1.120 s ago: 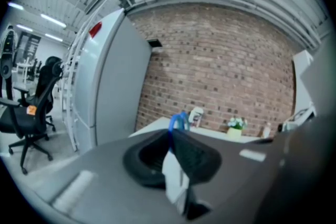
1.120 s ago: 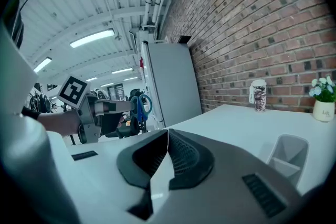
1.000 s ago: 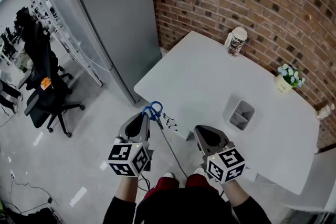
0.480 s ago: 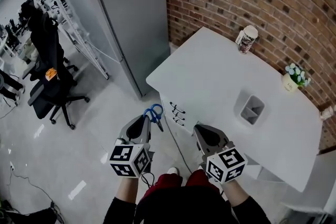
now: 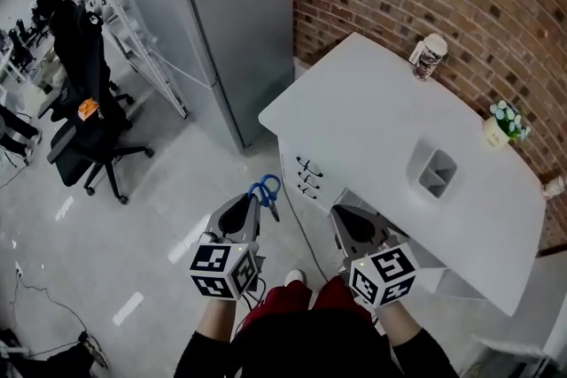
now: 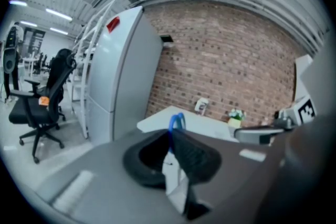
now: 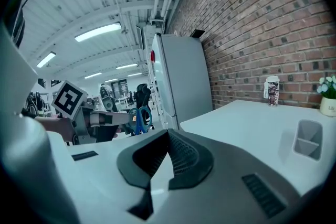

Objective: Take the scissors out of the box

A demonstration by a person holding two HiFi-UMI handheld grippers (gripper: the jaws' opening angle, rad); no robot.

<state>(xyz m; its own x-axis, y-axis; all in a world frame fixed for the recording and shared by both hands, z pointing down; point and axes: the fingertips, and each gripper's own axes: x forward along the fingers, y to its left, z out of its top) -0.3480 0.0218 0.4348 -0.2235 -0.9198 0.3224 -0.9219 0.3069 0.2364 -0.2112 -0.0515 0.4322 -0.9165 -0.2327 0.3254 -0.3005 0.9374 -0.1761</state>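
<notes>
I am clamping my left gripper (image 5: 254, 206) on the scissors (image 5: 266, 189). Their blade end is sitting between the jaws and the blue handle loops are sticking out past the tips toward the top of the head view, so their long axis is running along my gripper's own line. My right gripper (image 5: 340, 213) is riding beside it, jaws together on nothing. I am holding both over the floor (image 5: 133, 226), low centre of the frame. The grey box (image 5: 433, 173) is sitting on the white table (image 5: 354, 102), well apart at right, nearer my right gripper. I am judging the scissors already out.
</notes>
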